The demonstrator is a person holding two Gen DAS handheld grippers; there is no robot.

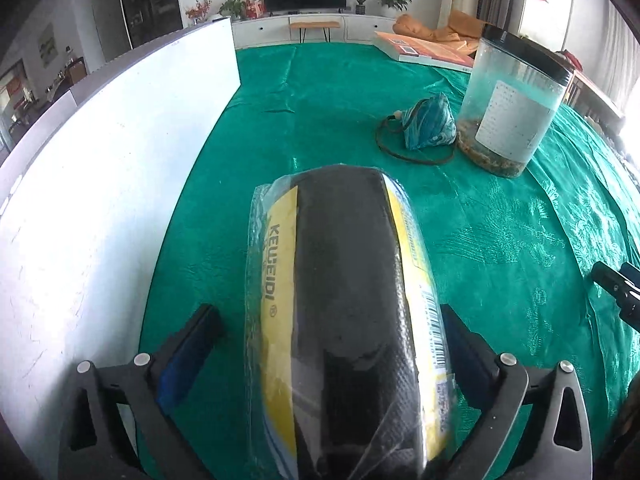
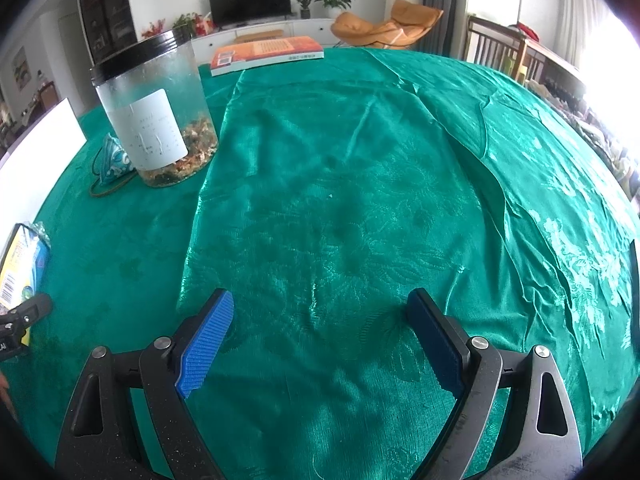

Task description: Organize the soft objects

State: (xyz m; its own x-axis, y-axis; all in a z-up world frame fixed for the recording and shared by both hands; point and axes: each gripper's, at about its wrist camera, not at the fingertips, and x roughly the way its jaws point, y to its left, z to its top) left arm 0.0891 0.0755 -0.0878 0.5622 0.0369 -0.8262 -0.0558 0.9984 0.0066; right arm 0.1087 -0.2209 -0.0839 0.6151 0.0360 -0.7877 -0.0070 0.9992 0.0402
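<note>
While the left gripper [image 1: 332, 320] sits low over the green tabletop [image 1: 340, 92], a plastic-wrapped black-and-yellow pack [image 1: 344, 312] lies between its jaws; the jaws are spread, a clear gap shows at the left pad, and the right pad looks close to or touching the wrap, can't tell which. Pack runs lengthwise away from the camera, "KEUEIDI" printed on the yellow edge, barcode on the right side. White board [image 1: 100, 184] stands upright just left of the pack. Farther ahead to the right, a blue patterned pouch [image 1: 428, 126] with a dark cord lies on the cloth, just beside a clear jar [image 1: 514, 104] with black lid, white label and brownish contents at the bottom. Orange book [image 1: 424, 50] lies at the far edge. Right gripper [image 2: 320, 336] hovers over bare cloth, jaws spread wide, nothing between the blue pads [image 2: 206, 340]. From the right wrist view the pack [image 2: 22, 264] shows at the far left edge, well apart from the right gripper.
</note>
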